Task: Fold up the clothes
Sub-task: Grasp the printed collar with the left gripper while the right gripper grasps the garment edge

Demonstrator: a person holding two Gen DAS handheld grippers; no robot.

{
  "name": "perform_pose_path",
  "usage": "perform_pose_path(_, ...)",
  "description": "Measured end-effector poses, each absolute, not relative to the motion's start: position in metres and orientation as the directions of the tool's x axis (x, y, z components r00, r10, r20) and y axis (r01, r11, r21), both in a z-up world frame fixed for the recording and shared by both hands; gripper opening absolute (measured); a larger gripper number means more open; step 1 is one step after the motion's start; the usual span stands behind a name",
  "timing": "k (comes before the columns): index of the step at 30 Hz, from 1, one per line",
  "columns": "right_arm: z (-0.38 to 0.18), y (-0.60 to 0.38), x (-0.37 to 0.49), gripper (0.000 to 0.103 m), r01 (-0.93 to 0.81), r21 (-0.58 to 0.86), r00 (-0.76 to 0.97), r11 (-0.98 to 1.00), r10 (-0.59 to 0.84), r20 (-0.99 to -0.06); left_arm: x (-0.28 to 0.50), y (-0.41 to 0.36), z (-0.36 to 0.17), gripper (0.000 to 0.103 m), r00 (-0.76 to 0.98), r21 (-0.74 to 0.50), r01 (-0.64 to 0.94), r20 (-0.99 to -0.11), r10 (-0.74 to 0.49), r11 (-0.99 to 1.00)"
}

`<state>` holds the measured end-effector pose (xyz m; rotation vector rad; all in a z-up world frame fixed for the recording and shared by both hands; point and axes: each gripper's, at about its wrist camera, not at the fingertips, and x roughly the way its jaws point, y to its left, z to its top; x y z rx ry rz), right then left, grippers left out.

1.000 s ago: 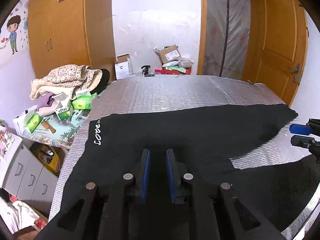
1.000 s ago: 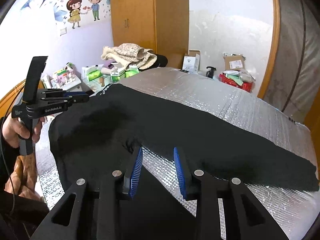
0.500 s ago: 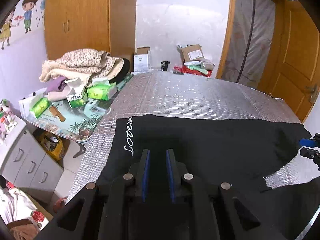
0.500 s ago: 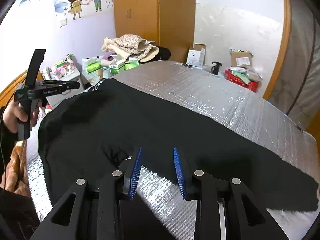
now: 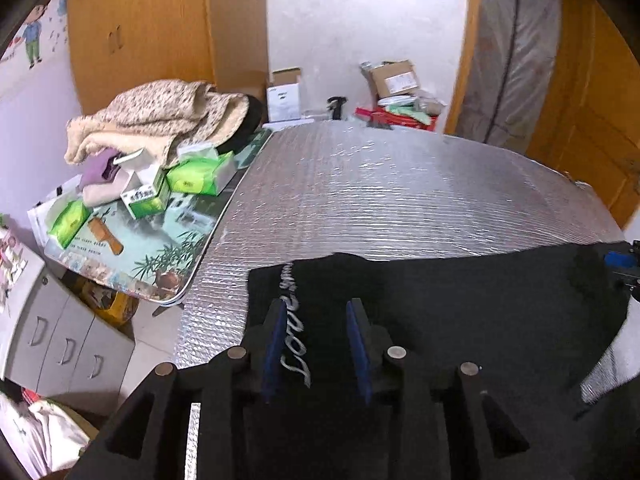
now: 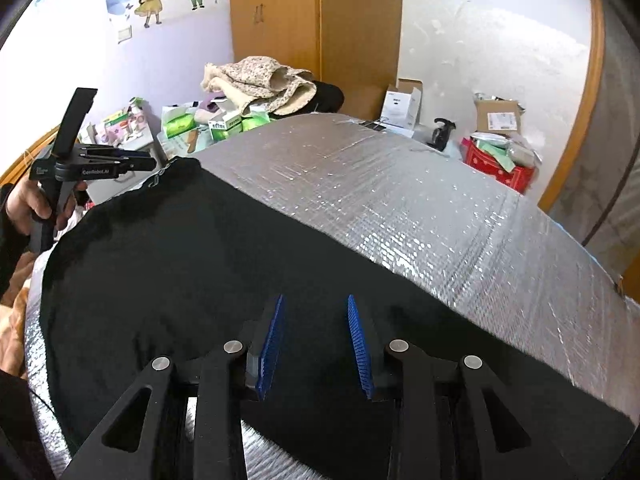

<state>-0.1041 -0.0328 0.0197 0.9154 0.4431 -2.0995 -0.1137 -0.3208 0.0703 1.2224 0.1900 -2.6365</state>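
With the fold drawn back, black garment [image 5: 460, 320] lies doubled on foil table [image 5: 380, 200]; left gripper [image 5: 316, 344] jaws opening, released; right gripper [image 6: 316, 344] jaws parted, empty

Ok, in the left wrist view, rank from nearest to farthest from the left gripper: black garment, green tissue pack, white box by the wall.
1. black garment: under the left gripper, jaws opening.
2. green tissue pack: left, on the side table.
3. white box: far end, against the wall.
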Motion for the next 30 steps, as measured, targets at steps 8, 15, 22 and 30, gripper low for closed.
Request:
perform_pose_path(8,0.001,-0.044,-0.147,0.04,0.799,-0.037,-0.411,-0.6,-0.501,-0.762,-0.127,-0.341,0.056,0.031,-0.61,-0.037,0.296,-0.776,-0.159,-0.954)
perform_pose_path(15,-0.021,-0.047,-0.173,0.041,0.815,-0.02,-0.358,-0.579,-0.476,-0.803,-0.139,-0.357,0.049,0.033,-0.591,-0.068,0.303,-0.796,-0.131,-0.951)
perform_pose_path(22,-0.031,-0.047,-0.18,0.042,0.81,-0.001,-0.336,-0.586,-0.463,-0.82,-0.152,-0.355,0.036,0.037,-0.549,-0.023,0.272,-0.825,-0.135,-0.962)
perform_pose_path(30,-0.025,-0.053,-0.174,0.004,0.799,-0.038,-0.36,-0.6,-0.427,-0.829,-0.154,-0.345,0.034,0.028,-0.554,0.067,0.243,-0.81,-0.195,-0.968)
